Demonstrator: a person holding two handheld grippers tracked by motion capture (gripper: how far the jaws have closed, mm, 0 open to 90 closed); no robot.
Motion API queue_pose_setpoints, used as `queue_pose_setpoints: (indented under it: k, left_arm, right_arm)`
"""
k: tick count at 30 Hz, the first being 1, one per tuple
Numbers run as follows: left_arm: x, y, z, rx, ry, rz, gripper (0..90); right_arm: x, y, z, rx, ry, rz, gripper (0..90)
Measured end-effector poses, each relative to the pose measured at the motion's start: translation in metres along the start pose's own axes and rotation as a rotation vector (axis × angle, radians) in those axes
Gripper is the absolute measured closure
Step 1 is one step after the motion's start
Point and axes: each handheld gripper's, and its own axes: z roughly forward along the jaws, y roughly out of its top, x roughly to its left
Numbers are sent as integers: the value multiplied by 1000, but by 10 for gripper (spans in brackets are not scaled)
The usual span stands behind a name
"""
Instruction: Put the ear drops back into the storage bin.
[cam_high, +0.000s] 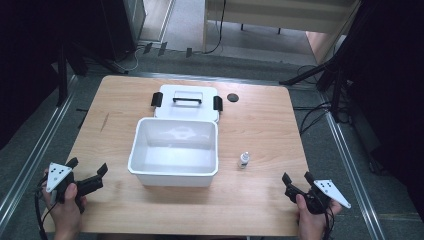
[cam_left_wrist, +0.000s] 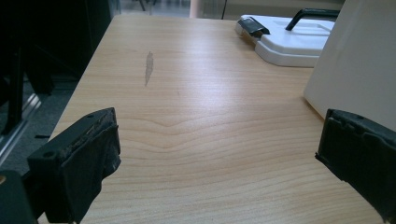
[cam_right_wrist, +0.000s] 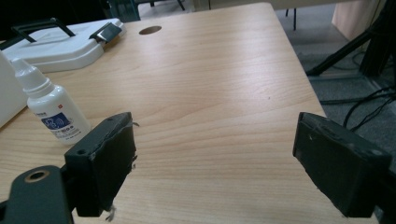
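An open white plastic box (cam_high: 174, 151) stands in the middle of the wooden table (cam_high: 260, 130), with nothing inside it. Its white lid (cam_high: 186, 101), with a black handle and black clips, lies flat just behind it; the lid (cam_left_wrist: 289, 39) and the box wall (cam_left_wrist: 359, 70) show at the right of the left gripper view. A small white dropper bottle (cam_high: 244, 159) stands upright to the right of the box, and that bottle (cam_right_wrist: 50, 109) appears left of my right jaws. My left gripper (cam_high: 89, 171) rests open at the front left corner. My right gripper (cam_high: 297, 177) is open near the front right edge.
A dark round hole (cam_high: 232, 97) sits in the tabletop behind and right of the lid. A grey scuff (cam_left_wrist: 148, 67) marks the wood on the left side. Black stands and cables (cam_high: 320, 75) surround the table on the floor.
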Motion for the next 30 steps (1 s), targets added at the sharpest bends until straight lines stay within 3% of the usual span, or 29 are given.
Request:
queue_pose_setpoints:
  k: [1,2,4,7,8,9,10,11,12,13,14,16,17,18,19,20,21,24,26,28,29,30]
  left_arm:
    - [1,0,0,1,-3,-11,0]
    - [3,0,1,7,1,-30,0]
    - [3,0,1,10,5,-34,0]
    - [1,0,1,9,8,-25,0]
    - [1,0,1,12,4,-19,0]
    - [1,1,1,16,-2,-14,0]
    - [2,1,1,17,0,-24,0]
    - [2,1,1,17,0,-24,0]
    - [2,1,2,17,-2,-29,0]
    - [3,1,2,21,-2,-31,0]
    - [3,1,2,24,-1,-34,0]
    - [3,1,3,29,-2,-37,0]
    - [3,1,3,34,-3,-35,0]
    - [3,2,3,37,-1,-33,0]
    - [3,2,3,37,-1,-33,0]
    - [2,2,3,37,-2,-29,0]
    - [2,2,3,37,-2,-29,0]
    - [3,1,3,36,-5,-34,0]
    - [3,2,3,38,-7,-34,0]
    - [3,2,3,37,-8,-34,0]
    - [3,2,3,36,-7,-33,0]
    - [3,2,3,36,-6,-32,0]
  right_arm:
    - [0,0,0,0,0,0,126]
    - [2,3,2,37,-18,13,122]
    - [5,7,3,62,-30,19,132]
    - [16,17,5,114,-51,-18,166]
    - [20,20,4,124,-41,-32,182]
    - [24,23,3,133,-26,-41,258]
    - [32,27,0,144,-23,-83,365]
    - [32,27,0,144,-23,-83,365]
    - [36,29,-1,134,-10,-118,378]
    - [38,32,-2,127,39,-150,375]
    - [40,35,-1,158,83,-178,393]
    - [44,46,1,304,157,-222,404]
    - [48,49,2,355,145,-260,420]
    - [55,55,4,409,80,-310,407]
    - [55,55,4,409,80,-310,407]
    - [55,60,5,437,141,-256,432]
    - [55,60,5,437,141,-256,432]
    - [52,71,9,505,277,-148,381]
    - [54,73,9,508,278,-162,359]
    - [58,76,9,521,272,-209,303]
    - [62,79,11,555,260,-258,287]
    - [65,81,13,576,250,-273,285]
